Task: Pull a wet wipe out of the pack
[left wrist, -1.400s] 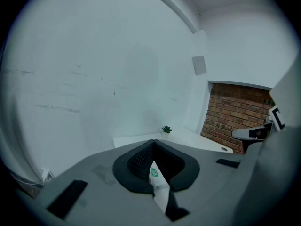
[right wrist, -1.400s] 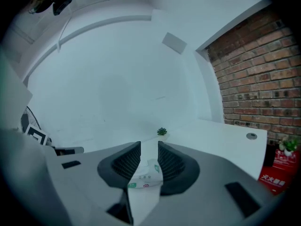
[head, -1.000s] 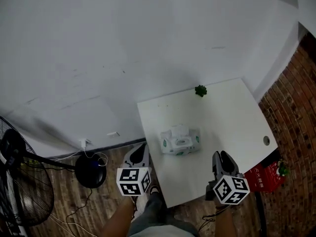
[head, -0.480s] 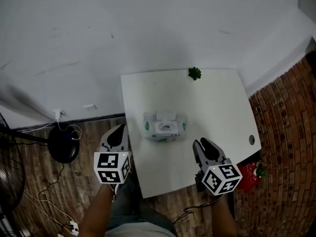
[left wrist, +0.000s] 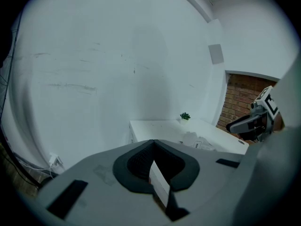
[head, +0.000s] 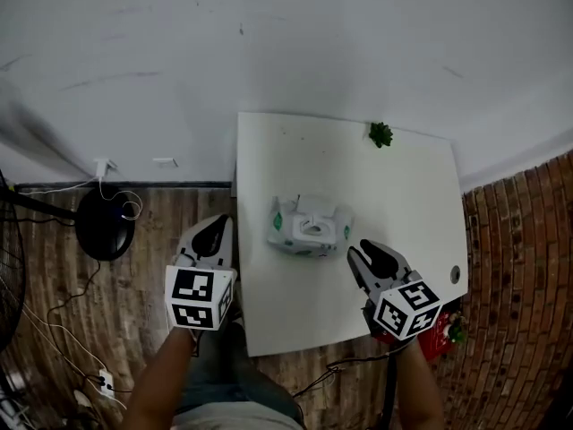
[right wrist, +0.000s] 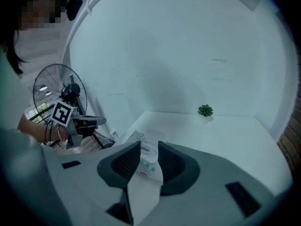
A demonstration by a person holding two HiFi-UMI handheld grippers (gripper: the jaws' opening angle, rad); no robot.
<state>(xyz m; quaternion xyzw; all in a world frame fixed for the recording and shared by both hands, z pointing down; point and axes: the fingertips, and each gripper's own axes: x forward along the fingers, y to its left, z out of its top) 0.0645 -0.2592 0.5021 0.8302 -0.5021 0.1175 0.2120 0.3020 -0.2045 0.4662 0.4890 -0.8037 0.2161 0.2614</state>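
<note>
Head view: shows the wet wipe pack [head: 307,228] lying near the middle of the white surface [head: 295,316], at frame centre, with a small green plant [head: 381,133] at the surface's far edge, upper right. Places the left tongs [head: 212,231] lower left of the pack, over the wooden floor [head: 116,312] just beside the surface's left edge, tips pressed together. Places the right tongs [head: 363,256] lower right of the pack, over the surface, near the pack yet apart from it, tips a little apart. Left gripper view: shows the left tongs [left wrist: 152,142] closed tip to tip at lower centre with nothing between, the pack [left wrist: 197,142] beyond to the right on the surface, the plant [left wrist: 185,116] farther back, the right tongs [left wrist: 242,125] at the right edge. Right gripper view: shows the right tongs [right wrist: 149,144] narrowly parted and gripping nothing, the pack [right wrist: 146,155] visible through the gap beyond the tips, the left tongs [right wrist: 89,121] at frame left, the plant [right wrist: 205,110] right of centre.
</note>
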